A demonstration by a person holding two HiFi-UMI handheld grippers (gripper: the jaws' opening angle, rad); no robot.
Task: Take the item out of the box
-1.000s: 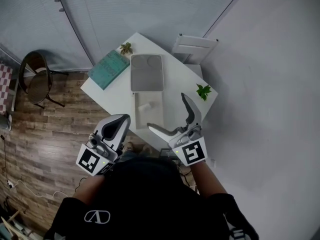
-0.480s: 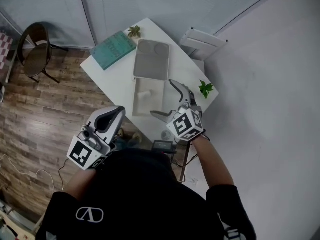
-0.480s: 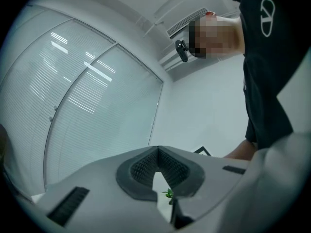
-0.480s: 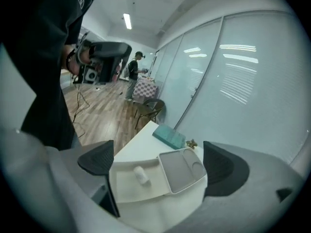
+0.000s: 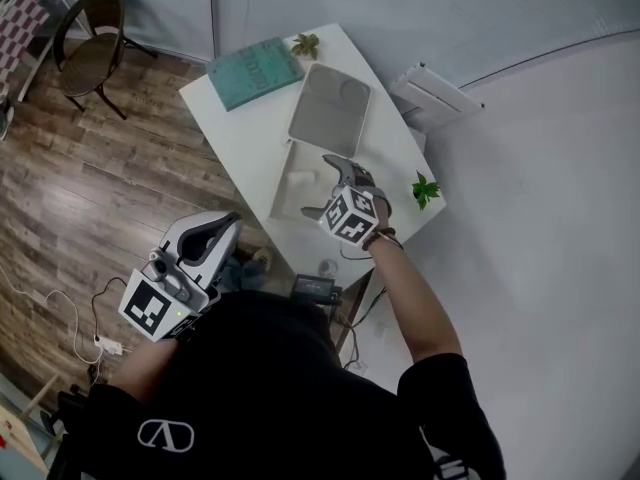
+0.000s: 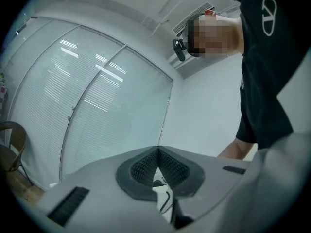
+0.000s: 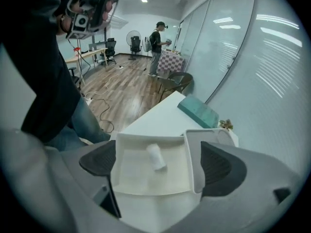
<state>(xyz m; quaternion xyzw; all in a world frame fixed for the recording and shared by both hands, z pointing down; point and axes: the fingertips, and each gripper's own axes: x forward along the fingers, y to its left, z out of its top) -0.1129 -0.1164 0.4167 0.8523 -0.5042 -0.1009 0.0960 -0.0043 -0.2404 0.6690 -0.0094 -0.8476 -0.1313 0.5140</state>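
- Black shirt (image 5: 250, 388): white oval emblem (image 5: 166, 434) enclosing an A-like shape, at 7 o'clock in the head view; no words.
- Teal book (image 5: 257, 72), at 11 o'clock: cover print illegible.
- Cubes on left gripper (image 5: 230, 223) and right gripper (image 5: 316, 185): black-and-white square codes, no letters.

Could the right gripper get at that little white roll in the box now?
Probably yes: the box is open, the white roll lies uncovered, and the right gripper hangs over it, jaws apart.

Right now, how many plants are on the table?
2. One plant sits at the far corner of the table beside the teal book; the other plant near its right edge.
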